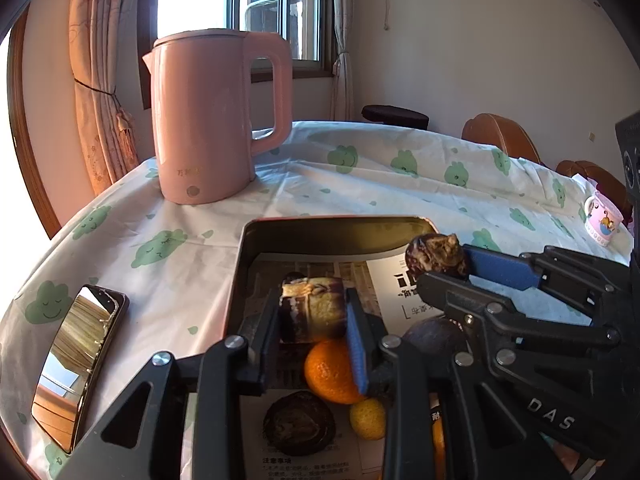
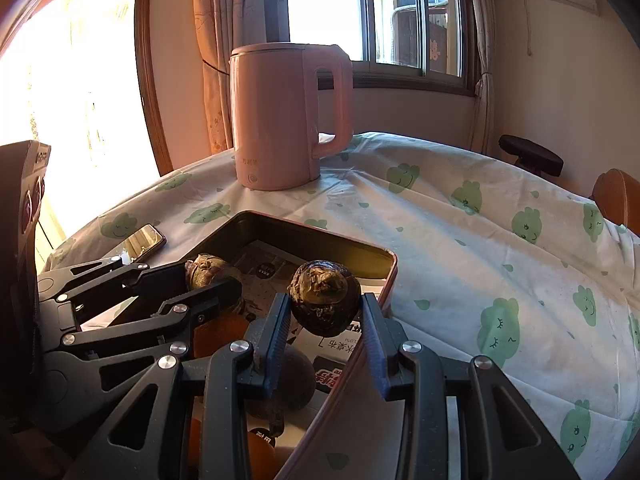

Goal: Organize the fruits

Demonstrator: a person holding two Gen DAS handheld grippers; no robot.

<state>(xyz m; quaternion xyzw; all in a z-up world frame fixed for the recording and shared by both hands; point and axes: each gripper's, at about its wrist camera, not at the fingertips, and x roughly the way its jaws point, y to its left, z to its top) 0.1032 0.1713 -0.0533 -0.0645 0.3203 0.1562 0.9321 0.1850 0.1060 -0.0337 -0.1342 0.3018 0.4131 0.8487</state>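
Here both tongs grasp fruit above the tin tray (image 1: 280, 236): the left tongs (image 1: 312, 322) clench a brown chunk (image 1: 312, 312), the right tongs (image 2: 326, 316) a dark wrinkled fruit (image 2: 325, 300) by the tray's far right corner. Each should lower onto bare paper lining, clear of the orange (image 1: 330, 372), before letting go.

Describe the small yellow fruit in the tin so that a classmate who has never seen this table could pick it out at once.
Start at the pink kettle on the cloud-print cloth, then come forward to the rectangular tin tray lined with printed paper. Near its front end, the small yellow fruit lies just below the larger orange, right of a dark, wrinkled round fruit. It is the smallest piece and the only yellow one.
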